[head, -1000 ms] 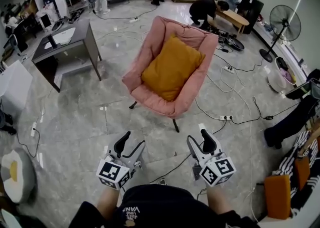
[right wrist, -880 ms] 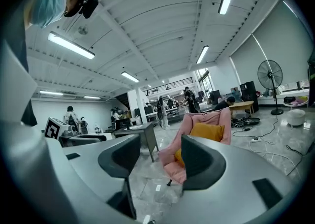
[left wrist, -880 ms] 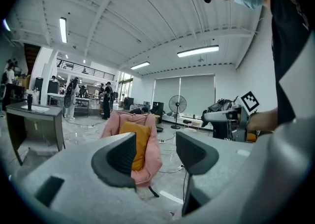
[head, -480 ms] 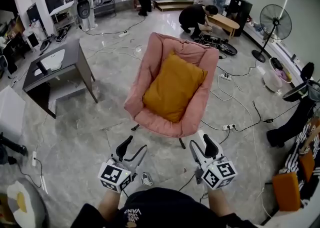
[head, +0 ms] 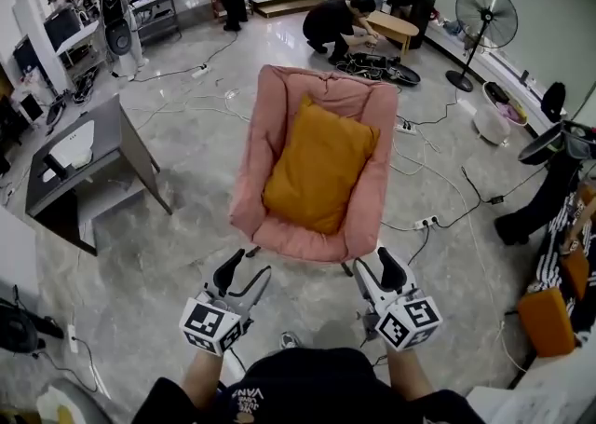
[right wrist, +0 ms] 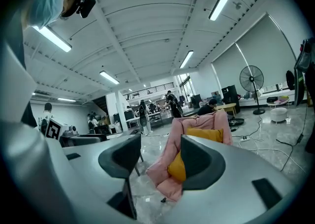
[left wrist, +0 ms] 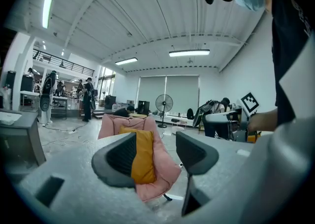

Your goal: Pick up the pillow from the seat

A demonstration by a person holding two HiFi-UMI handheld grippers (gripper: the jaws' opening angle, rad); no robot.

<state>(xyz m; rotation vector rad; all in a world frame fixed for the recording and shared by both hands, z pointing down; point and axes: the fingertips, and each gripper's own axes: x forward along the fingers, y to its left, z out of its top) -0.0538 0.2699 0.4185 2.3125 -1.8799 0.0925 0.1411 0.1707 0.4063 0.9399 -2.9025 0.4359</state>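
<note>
— Where is the pillow (head: 319,167)?
— On the pink chair (head: 251,170), where it fills most of the seat. It is mustard-orange and leans back against the chair's backrest.
— Which way does it run?
— Its long axis goes from the chair's front lip up toward the top of the backrest. One short edge sits low at the front and the other points to the chair's far side. In the head view the upper end tips slightly to the right.
— And the left tool (head: 251,262)?
— It is just short of the chair's front left corner, with its jaws well apart and gripping nothing. The pillow shows beyond the gap, untouched.
— The right tool (head: 371,259)?
— It is near the chair's front right corner, likewise spread wide and empty. Chair and pillow lie past its jaws.
— Anything else?
— A person (head: 337,20) crouches on the floor (head: 168,254) behind the chair, and a fan (head: 486,17) stands farther off to the chair's right.
</note>
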